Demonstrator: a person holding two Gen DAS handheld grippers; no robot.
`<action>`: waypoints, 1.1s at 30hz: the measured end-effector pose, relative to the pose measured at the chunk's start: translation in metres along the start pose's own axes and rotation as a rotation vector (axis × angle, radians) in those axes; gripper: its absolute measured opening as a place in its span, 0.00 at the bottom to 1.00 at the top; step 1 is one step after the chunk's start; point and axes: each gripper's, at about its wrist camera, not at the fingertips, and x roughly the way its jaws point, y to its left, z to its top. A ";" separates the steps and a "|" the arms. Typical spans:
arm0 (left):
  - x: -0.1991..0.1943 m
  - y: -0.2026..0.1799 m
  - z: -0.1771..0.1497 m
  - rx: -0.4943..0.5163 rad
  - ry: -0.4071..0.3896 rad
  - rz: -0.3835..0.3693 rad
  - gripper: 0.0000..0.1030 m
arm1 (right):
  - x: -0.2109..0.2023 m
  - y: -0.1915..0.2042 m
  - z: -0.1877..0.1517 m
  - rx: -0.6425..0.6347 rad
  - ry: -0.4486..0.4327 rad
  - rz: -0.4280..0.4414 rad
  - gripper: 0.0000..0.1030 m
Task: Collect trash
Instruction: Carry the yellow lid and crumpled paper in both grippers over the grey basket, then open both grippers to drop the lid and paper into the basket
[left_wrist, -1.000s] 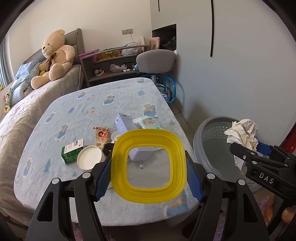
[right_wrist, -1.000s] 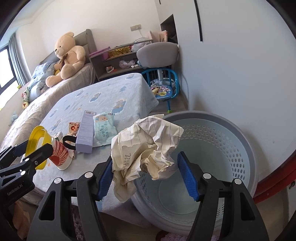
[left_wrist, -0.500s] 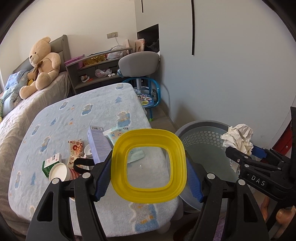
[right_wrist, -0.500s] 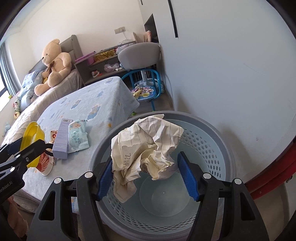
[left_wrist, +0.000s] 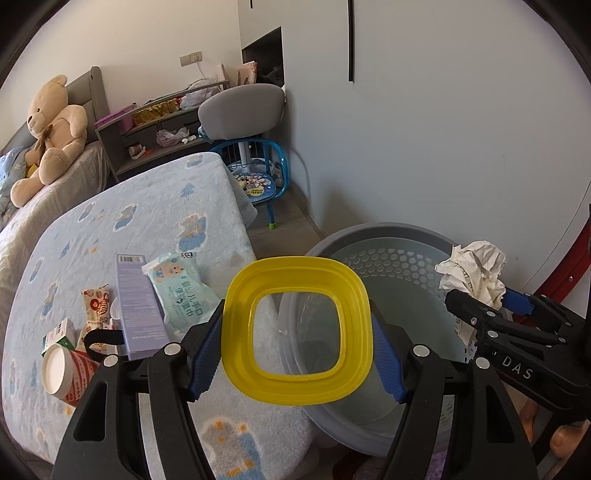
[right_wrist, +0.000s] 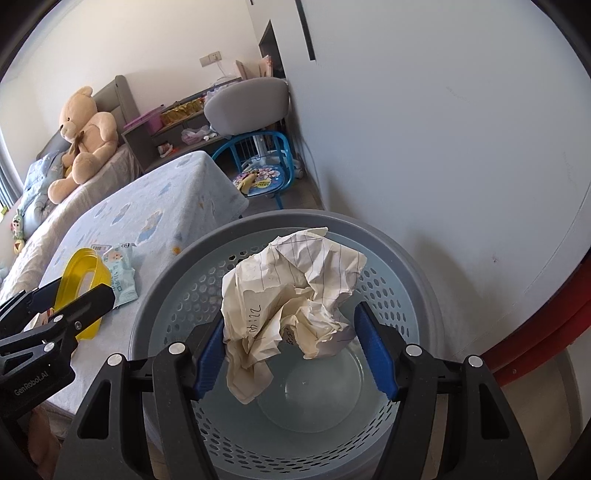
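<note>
My left gripper (left_wrist: 295, 332) is shut on a yellow-rimmed clear plastic lid (left_wrist: 240, 325), held over the table's right edge beside the grey perforated basket (left_wrist: 376, 236). My right gripper (right_wrist: 291, 339) is shut on a crumpled lined paper ball (right_wrist: 295, 291), held directly above the basket's opening (right_wrist: 406, 251). The basket looks bare inside. The paper (left_wrist: 476, 273) and right gripper (left_wrist: 480, 306) also show in the left wrist view; the lid (right_wrist: 74, 277) shows in the right wrist view.
On the blue-patterned table (left_wrist: 147, 210) lie a wet-wipes pack (left_wrist: 181, 291), a purple box (left_wrist: 136, 302), a snack wrapper (left_wrist: 96, 306), a green box (left_wrist: 57, 332) and a paper cup (left_wrist: 62, 373). A blue stool (right_wrist: 262, 173), grey chair (right_wrist: 247, 103) and wall stand behind.
Both grippers have moved right, away from the table. The paper ball now hangs over the basket's middle and the lid has come to the basket's left rim.
</note>
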 end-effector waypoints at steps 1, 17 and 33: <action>0.003 -0.002 0.001 0.001 0.003 -0.007 0.66 | 0.002 -0.002 0.000 0.004 0.005 -0.004 0.63; 0.034 -0.027 0.003 0.026 0.065 -0.099 0.66 | 0.010 -0.019 -0.001 0.055 0.038 -0.020 0.64; 0.032 -0.026 0.005 0.018 0.059 -0.095 0.69 | 0.007 -0.020 -0.001 0.061 0.009 -0.021 0.78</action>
